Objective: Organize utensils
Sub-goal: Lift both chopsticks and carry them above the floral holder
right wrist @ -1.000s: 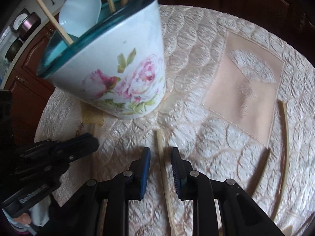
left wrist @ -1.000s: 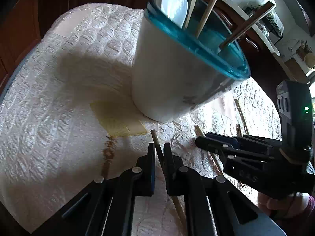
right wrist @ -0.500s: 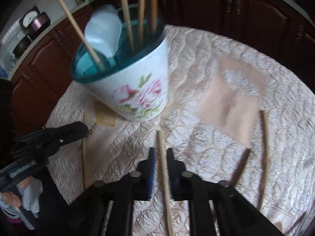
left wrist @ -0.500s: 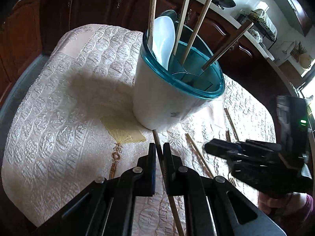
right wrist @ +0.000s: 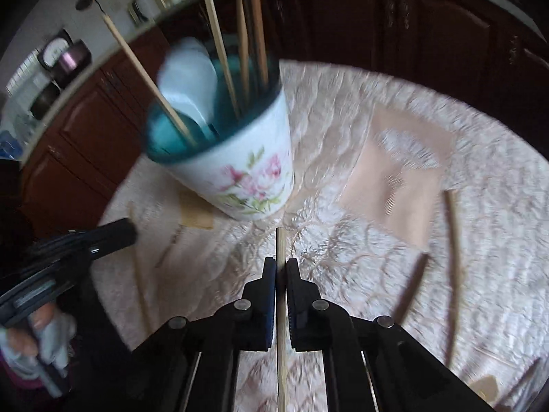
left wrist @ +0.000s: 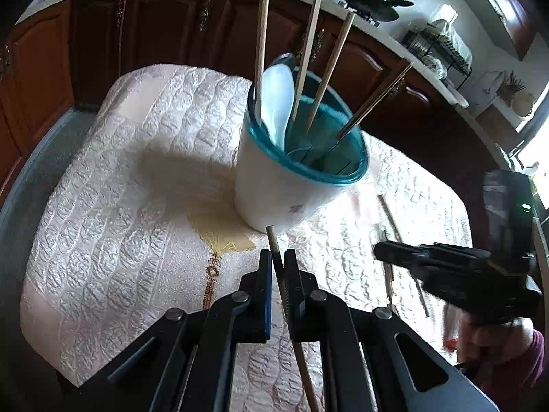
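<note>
Holding one chopstick [left wrist: 276, 257] each, left gripper [left wrist: 277, 267] and right gripper [right wrist: 280, 271] are clamped tight, tips aimed at the cup [left wrist: 291, 185] on the tabletop [left wrist: 120, 206], probably for dropping in.

Matt black plastic on the left gripper [left wrist: 278, 267], with small metal rivets; same on the right gripper [right wrist: 281, 269]. Pale, dull wood in the chopstick [left wrist: 274, 247] pinched between the left fingers, and in the stick [right wrist: 280, 250] between the right ones. Ahead of both, a glossy glazed cup [left wrist: 295, 175], white outside with a printed pink flower, teal inside. Smooth white glossy spoon [left wrist: 278, 103] in it. Beneath, a quilted cloth [left wrist: 120, 178], creamy, puckered, slightly shiny. Beyond, polished dark wood cabinets [left wrist: 164, 24].
</note>
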